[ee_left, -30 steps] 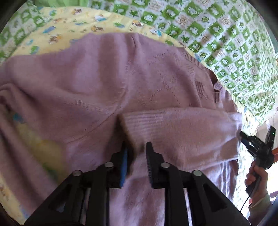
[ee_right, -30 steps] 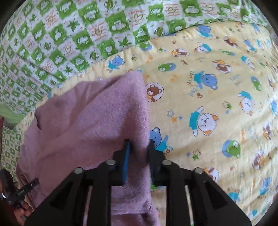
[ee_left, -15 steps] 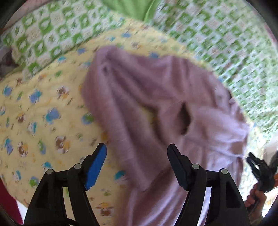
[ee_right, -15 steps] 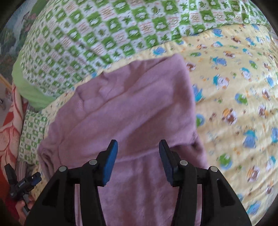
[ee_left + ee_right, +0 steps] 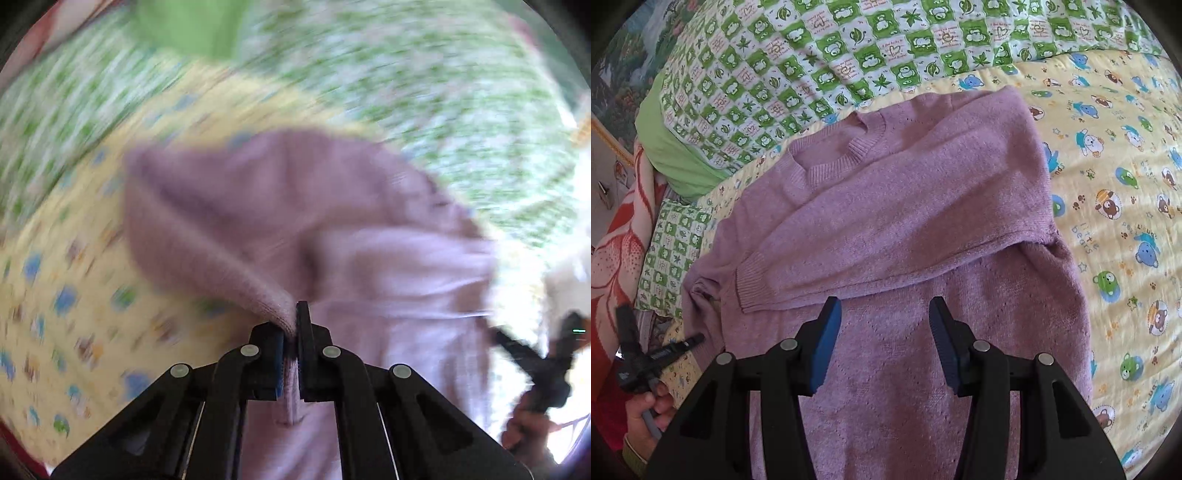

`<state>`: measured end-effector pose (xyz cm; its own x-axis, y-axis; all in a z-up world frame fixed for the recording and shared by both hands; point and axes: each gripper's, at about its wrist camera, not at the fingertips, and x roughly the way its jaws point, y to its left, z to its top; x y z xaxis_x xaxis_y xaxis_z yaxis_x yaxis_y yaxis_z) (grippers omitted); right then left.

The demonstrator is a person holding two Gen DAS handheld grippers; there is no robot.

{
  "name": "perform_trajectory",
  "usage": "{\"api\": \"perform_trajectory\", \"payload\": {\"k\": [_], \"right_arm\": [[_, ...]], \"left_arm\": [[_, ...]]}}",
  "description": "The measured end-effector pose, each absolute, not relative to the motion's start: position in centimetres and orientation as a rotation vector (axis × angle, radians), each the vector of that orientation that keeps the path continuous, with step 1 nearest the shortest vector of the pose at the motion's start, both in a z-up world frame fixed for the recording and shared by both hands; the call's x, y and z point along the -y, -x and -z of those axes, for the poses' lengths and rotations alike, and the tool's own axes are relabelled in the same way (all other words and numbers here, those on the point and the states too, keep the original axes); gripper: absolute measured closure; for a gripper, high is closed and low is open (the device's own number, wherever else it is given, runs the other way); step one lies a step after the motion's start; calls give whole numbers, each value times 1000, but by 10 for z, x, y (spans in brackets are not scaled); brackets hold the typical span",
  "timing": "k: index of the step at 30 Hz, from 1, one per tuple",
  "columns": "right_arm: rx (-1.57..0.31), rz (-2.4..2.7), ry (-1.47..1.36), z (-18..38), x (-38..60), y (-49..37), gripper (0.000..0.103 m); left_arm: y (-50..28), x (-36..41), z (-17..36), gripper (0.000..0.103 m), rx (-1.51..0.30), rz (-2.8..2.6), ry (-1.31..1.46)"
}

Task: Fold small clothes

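A small lilac knit sweater (image 5: 905,206) lies on a yellow bear-print blanket (image 5: 1115,177), one sleeve (image 5: 886,243) folded across its chest. My right gripper (image 5: 884,325) is open and empty, hovering above the sweater's lower body. In the blurred left wrist view my left gripper (image 5: 291,328) is shut on a fold of the sweater's edge (image 5: 273,306) and the sweater (image 5: 295,206) stretches away from it. The right gripper (image 5: 532,354) shows at the right edge there, and the left gripper (image 5: 657,354) at the lower left of the right wrist view.
A green-and-white checked quilt (image 5: 849,48) lies behind the yellow blanket, with a plain green pillow (image 5: 672,147) at its left end. A red-and-white floral blanket (image 5: 617,236) lies at the far left.
My left gripper went from shut to open and is now shut on the sweater's edge. My right gripper let go of the sleeve, opened and pulled back above the sweater.
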<state>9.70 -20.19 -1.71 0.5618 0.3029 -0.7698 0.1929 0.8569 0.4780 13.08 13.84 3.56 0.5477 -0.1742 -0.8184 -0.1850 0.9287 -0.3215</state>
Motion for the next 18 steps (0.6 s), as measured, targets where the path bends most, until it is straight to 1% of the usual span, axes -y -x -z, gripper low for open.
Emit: {"api": "perform_trajectory", "payload": {"k": [4, 7, 9, 11, 15, 17, 18], "right_arm": [[-981, -58, -592, 19, 211, -90, 52], [-974, -42, -613, 19, 221, -85, 52], [-969, -28, -627, 19, 229, -82, 52], [-963, -14, -635, 18, 237, -78, 52], [-958, 12, -649, 20, 250, -73, 52], [-962, 23, -653, 23, 255, -72, 52], [-964, 26, -656, 24, 257, -73, 52]], "left_arm": [[-172, -64, -89, 100, -907, 198, 326], [-208, -6, -97, 100, -899, 315, 293], [-233, 23, -88, 99, -924, 366, 274], [-253, 50, -68, 99, -972, 406, 258], [-276, 87, -15, 97, -1089, 426, 205], [-276, 92, -3, 91, -1124, 430, 206], [-269, 88, -2, 90, -1120, 437, 214]]}}
